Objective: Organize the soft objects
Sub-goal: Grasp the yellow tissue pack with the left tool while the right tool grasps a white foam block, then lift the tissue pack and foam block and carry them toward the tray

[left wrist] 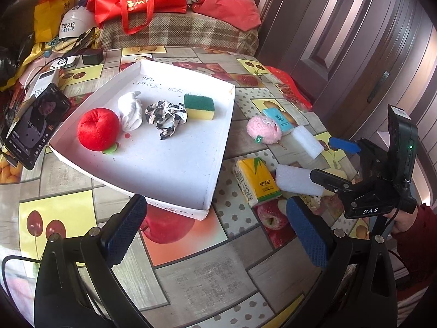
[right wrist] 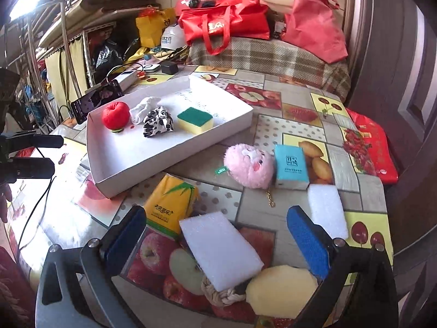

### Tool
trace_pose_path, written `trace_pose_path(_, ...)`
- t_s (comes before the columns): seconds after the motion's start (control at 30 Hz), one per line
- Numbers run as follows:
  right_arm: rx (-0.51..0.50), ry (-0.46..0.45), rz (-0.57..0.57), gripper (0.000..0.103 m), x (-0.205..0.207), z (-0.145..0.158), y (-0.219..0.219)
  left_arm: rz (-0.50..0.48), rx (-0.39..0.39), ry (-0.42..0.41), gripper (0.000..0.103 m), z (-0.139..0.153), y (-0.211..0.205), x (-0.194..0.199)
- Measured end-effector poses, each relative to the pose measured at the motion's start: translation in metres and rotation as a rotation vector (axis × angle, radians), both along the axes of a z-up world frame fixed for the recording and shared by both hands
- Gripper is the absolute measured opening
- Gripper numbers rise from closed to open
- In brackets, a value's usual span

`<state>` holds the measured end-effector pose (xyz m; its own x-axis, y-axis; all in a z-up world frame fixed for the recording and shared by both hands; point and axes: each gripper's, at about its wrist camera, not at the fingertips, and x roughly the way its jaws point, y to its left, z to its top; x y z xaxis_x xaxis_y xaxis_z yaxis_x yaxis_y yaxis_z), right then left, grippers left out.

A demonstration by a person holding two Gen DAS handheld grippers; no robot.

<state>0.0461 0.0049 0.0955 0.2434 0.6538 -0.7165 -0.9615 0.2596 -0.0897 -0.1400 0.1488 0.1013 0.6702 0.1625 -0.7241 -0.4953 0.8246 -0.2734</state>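
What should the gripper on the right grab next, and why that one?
Probably the nearest white foam block. The right gripper is open with that block lying between its fingers, so lowering and closing looks like the shortest move. The white tray already holds four soft things, while this block sits outside it on the table.

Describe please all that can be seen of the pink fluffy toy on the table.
The pink fluffy toy is a round ball of soft fur with a paler patch on top. A small green tag sticks out on one side and a short gold chain hangs toward the camera. It lies on the table, outside the white tray, touching the blue tissue pack.
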Motion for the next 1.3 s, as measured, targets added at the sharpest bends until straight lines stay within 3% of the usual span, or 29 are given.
trace_pose_path(0.07, -0.033, -0.006, -0.003, 0.103, 0.004, -0.006, -0.001, 0.011, 0.003, 0.004, 0.103, 0.000, -0.001, -0.004)
trace_pose_path(0.17, -0.119, 0.086, -0.004, 0.099, 0.029, -0.028, -0.003, 0.011, 0.007, 0.015, 0.103, -0.005, -0.004, -0.006)
trace_pose_path(0.23, -0.163, 0.136, 0.028, 0.078, 0.040, -0.040, 0.002, 0.010, -0.010, 0.023, 0.103, -0.010, -0.007, -0.005)
trace_pose_path(0.43, -0.255, 0.150, 0.151, 0.078, 0.030, -0.060, 0.025, -0.049, -0.011, 0.054, 0.103, -0.017, -0.023, 0.020)
trace_pose_path(0.47, -0.254, 0.150, 0.157, 0.074, 0.030, -0.061, 0.025, -0.059, -0.009, 0.060, 0.103, -0.017, -0.026, 0.028)
trace_pose_path(0.5, -0.263, 0.160, 0.166, 0.059, 0.031, -0.062, 0.023, -0.068, -0.013, 0.064, 0.103, -0.018, -0.029, 0.035)
trace_pose_path(0.53, -0.260, 0.166, 0.170, 0.058, 0.032, -0.063, 0.020, -0.078, -0.022, 0.065, 0.103, -0.019, -0.031, 0.044)
trace_pose_path(0.63, -0.209, 0.157, 0.146, 0.057, 0.041, -0.054, 0.005, -0.109, -0.015, 0.099, 0.103, -0.024, -0.040, 0.076)
trace_pose_path(0.8, -0.052, 0.192, 0.003, 0.057, 0.067, -0.015, -0.036, -0.133, 0.040, 0.184, 0.102, -0.040, -0.054, 0.136)
trace_pose_path(0.9, 0.025, 0.201, -0.052, 0.057, 0.074, 0.002, -0.060, -0.081, 0.063, 0.266, 0.094, -0.057, -0.055, 0.156)
trace_pose_path(1.03, 0.108, 0.223, -0.107, 0.057, 0.081, 0.019, -0.084, -0.007, 0.078, 0.324, 0.091, -0.073, -0.051, 0.164)
trace_pose_path(1.17, 0.162, 0.244, -0.129, 0.057, 0.087, 0.029, -0.098, 0.038, 0.050, 0.364, 0.085, -0.088, -0.043, 0.170)
trace_pose_path(1.27, 0.188, 0.249, -0.133, 0.057, 0.089, 0.035, -0.101, 0.037, 0.071, 0.355, 0.074, -0.090, -0.043, 0.173)
trace_pose_path(1.3, 0.196, 0.246, -0.133, 0.057, 0.089, 0.037, -0.101, 0.026, 0.082, 0.341, 0.055, -0.088, -0.044, 0.173)
